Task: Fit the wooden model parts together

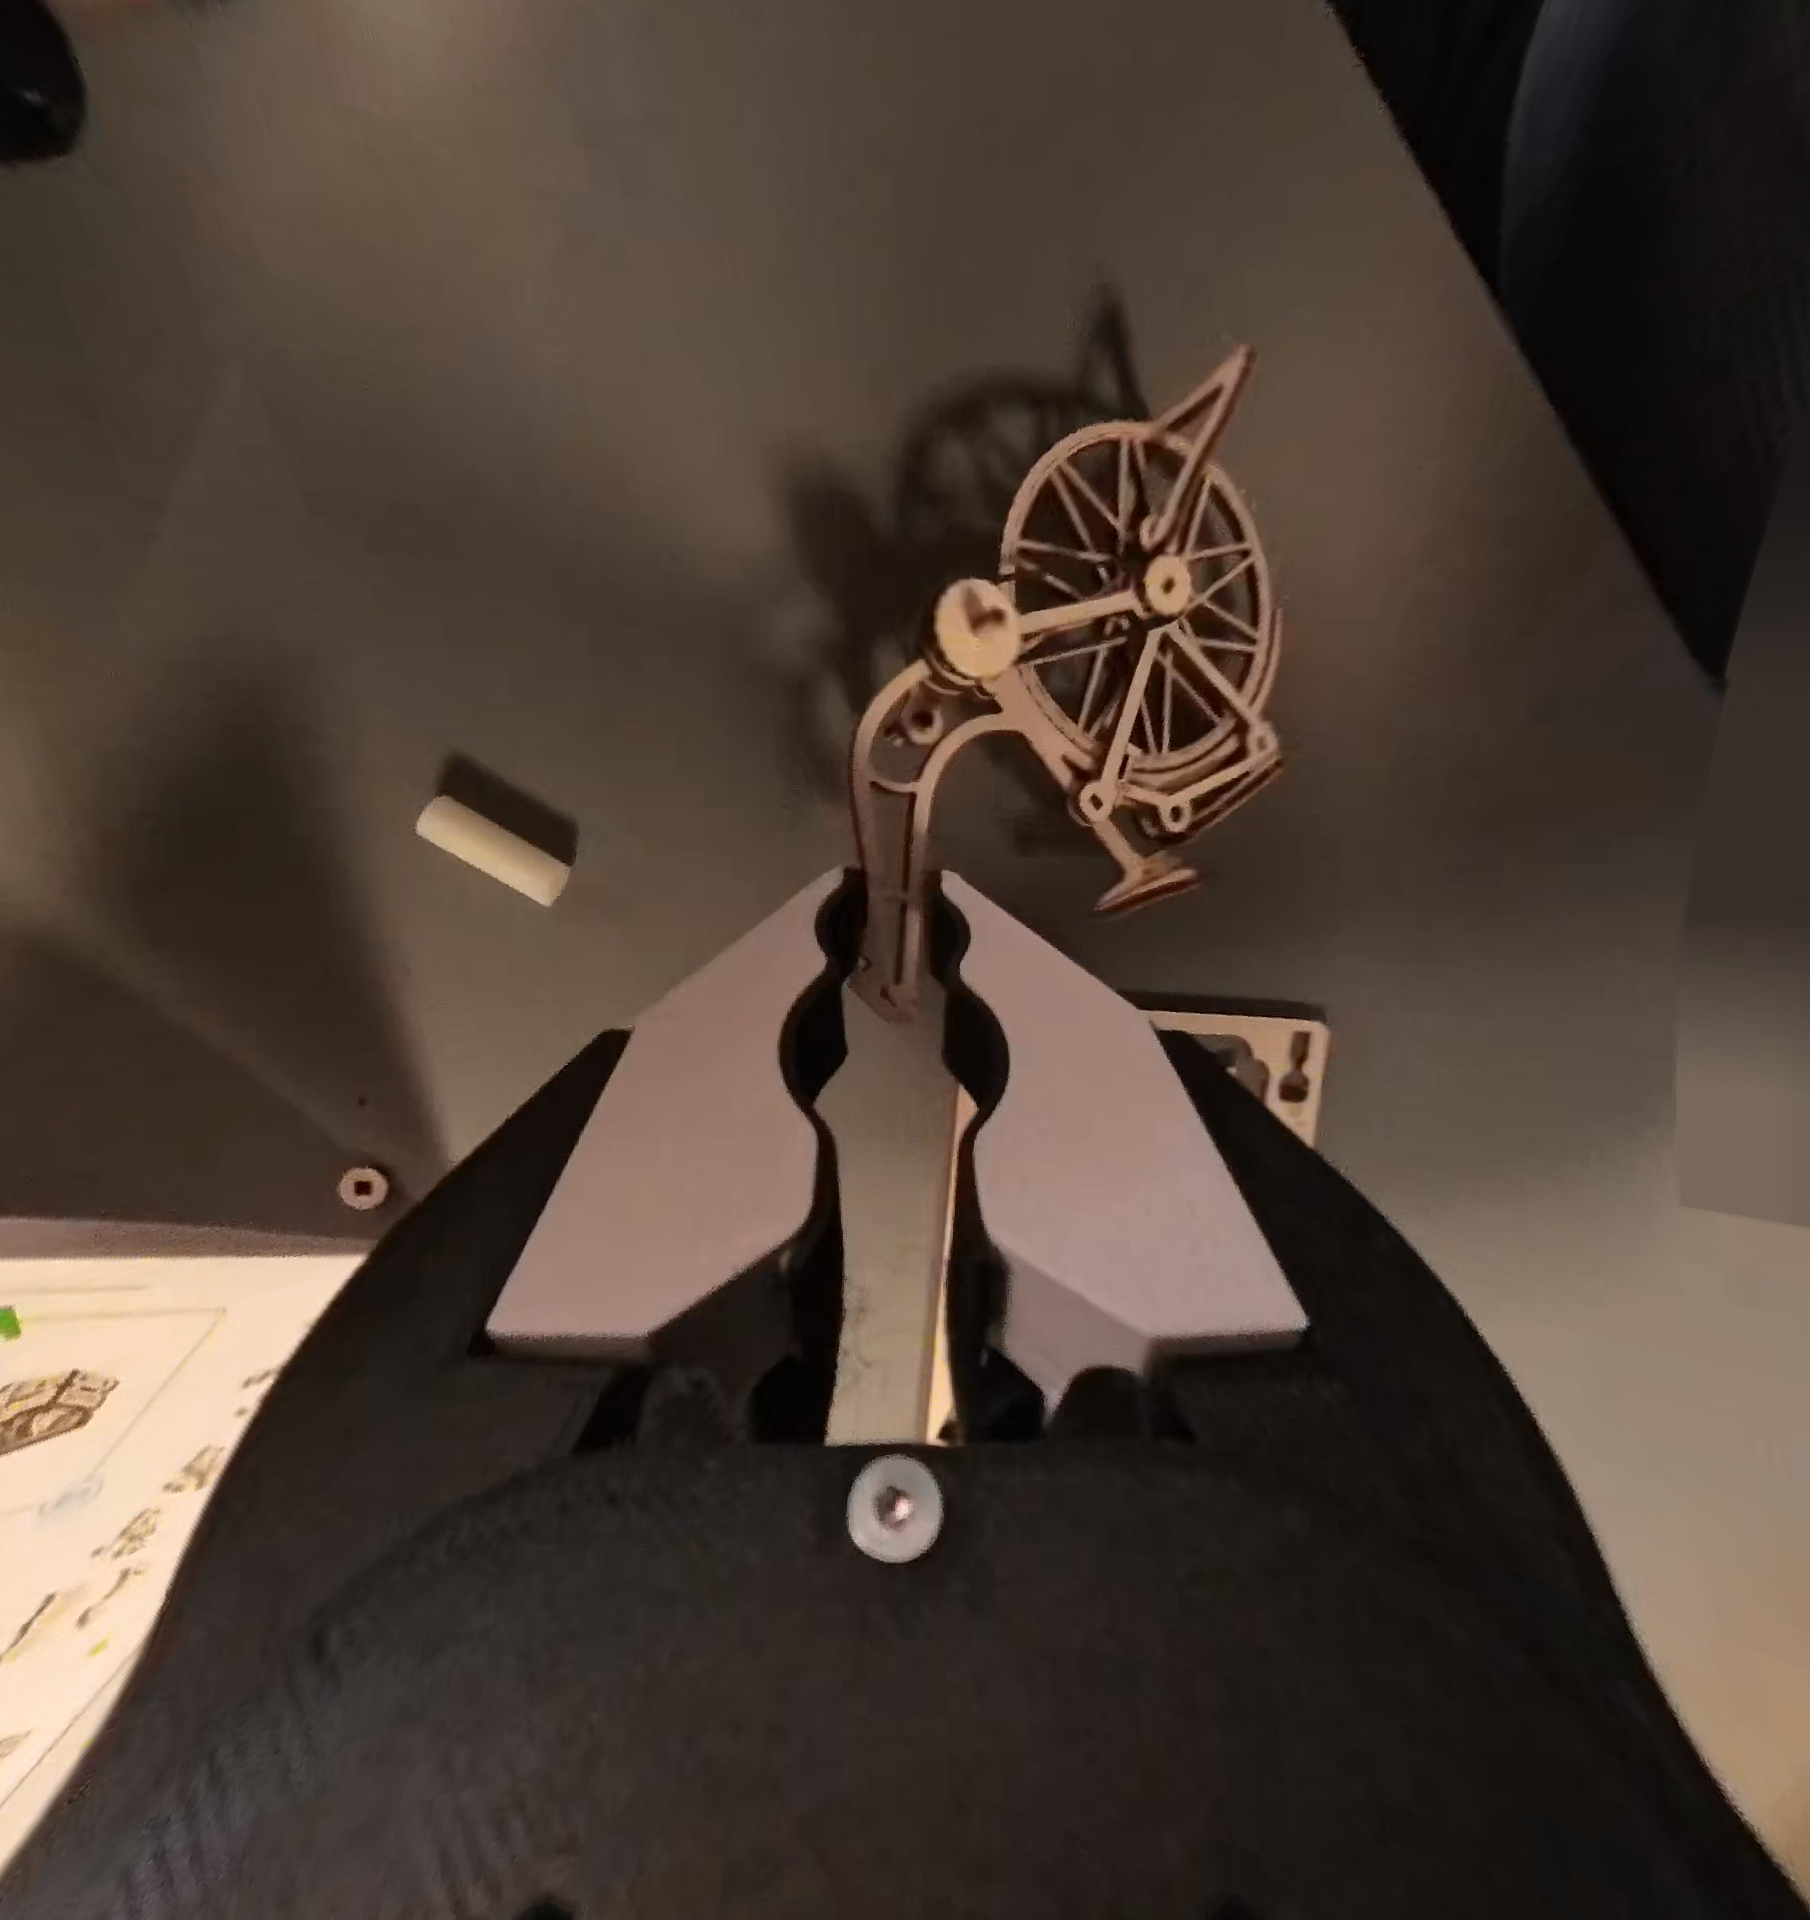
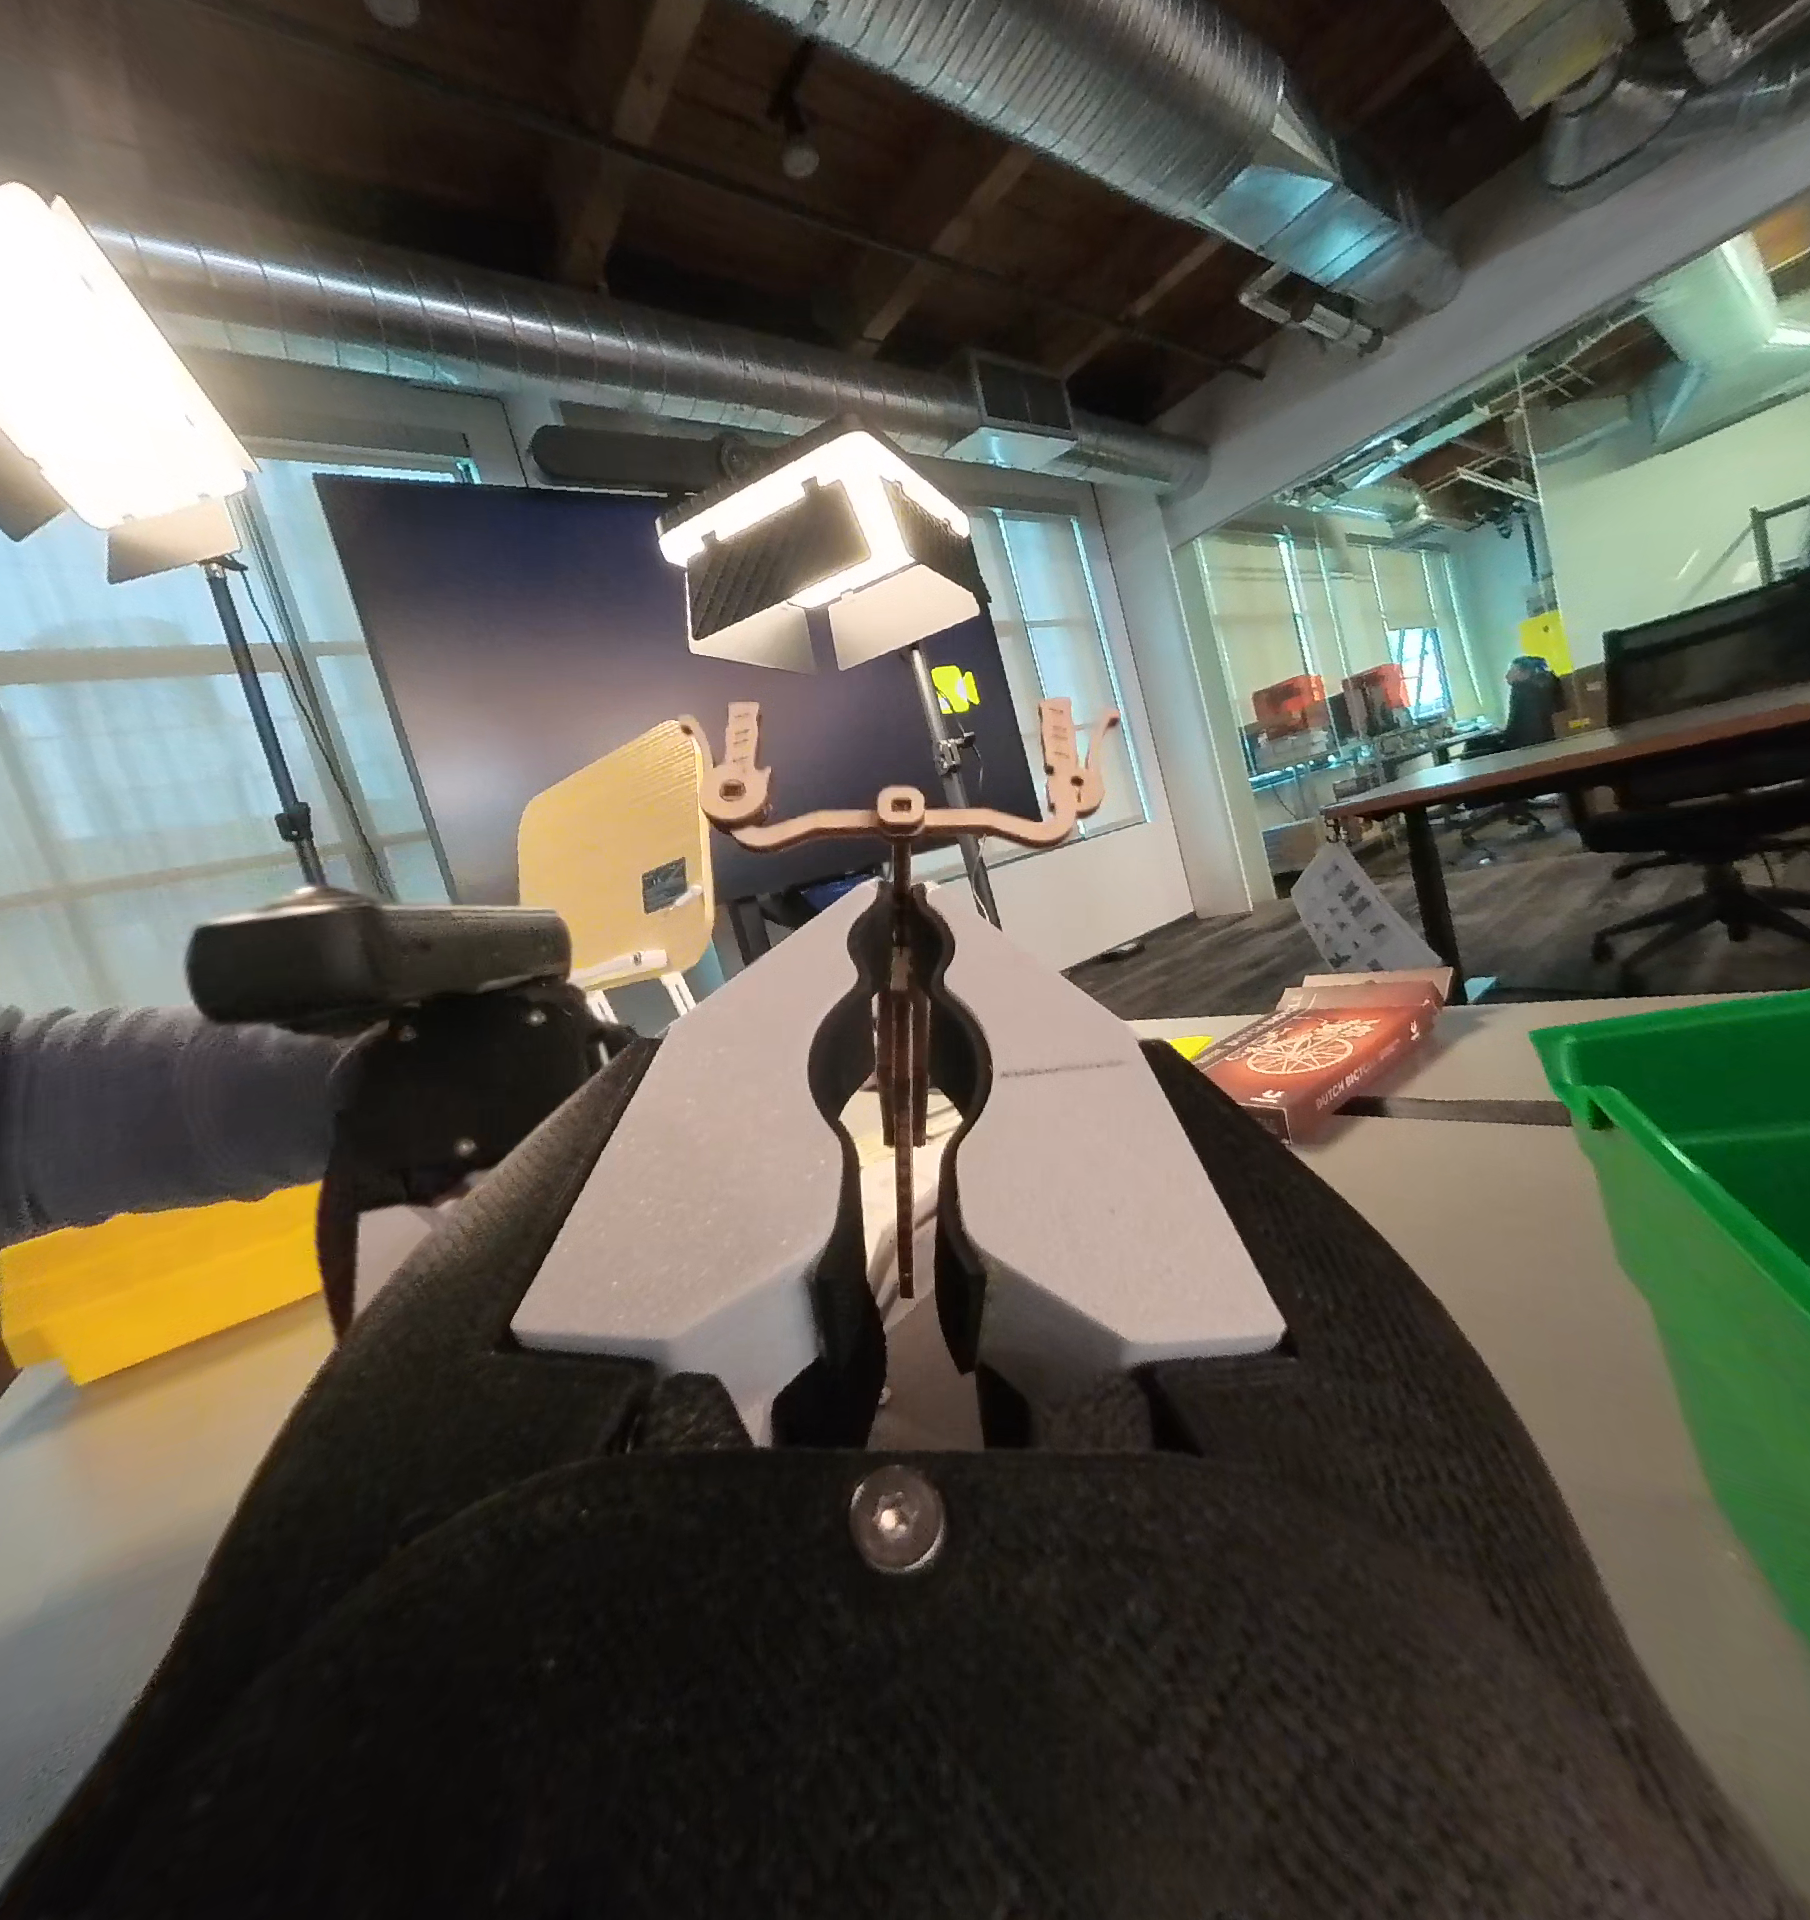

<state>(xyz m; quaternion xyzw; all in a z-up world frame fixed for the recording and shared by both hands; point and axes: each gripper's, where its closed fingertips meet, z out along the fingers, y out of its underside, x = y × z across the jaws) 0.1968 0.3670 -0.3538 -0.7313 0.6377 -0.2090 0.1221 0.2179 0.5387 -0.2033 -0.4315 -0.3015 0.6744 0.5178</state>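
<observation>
Left wrist view: the left gripper (image 1: 896, 914) has its jaws pinching the frame end of the wooden bicycle half (image 1: 1088, 644), a spoked wheel, crank and pedal held above the grey table (image 1: 465, 416).
Nearby on the table: a small white cylinder (image 1: 493, 852), a wooden parts sheet (image 1: 1285, 1070) and an instruction sheet (image 1: 80, 1455) at the lower left.
Right wrist view: the right gripper (image 2: 901, 925) has its jaws closed on the stem of the wooden handlebar piece (image 2: 906, 805), bars raised above the fingertips.
Also there: the kit box (image 2: 1316, 1049), a green bin (image 2: 1711, 1195) and a yellow tray (image 2: 153, 1278).
Step in hand: both halves appear lifted and not yet joined, ready for mating.
Next move: I'd judge the handlebar stem must be lined up with the frame's front end, then pushed gently; these thin laser-cut parts look easy to snap.
</observation>
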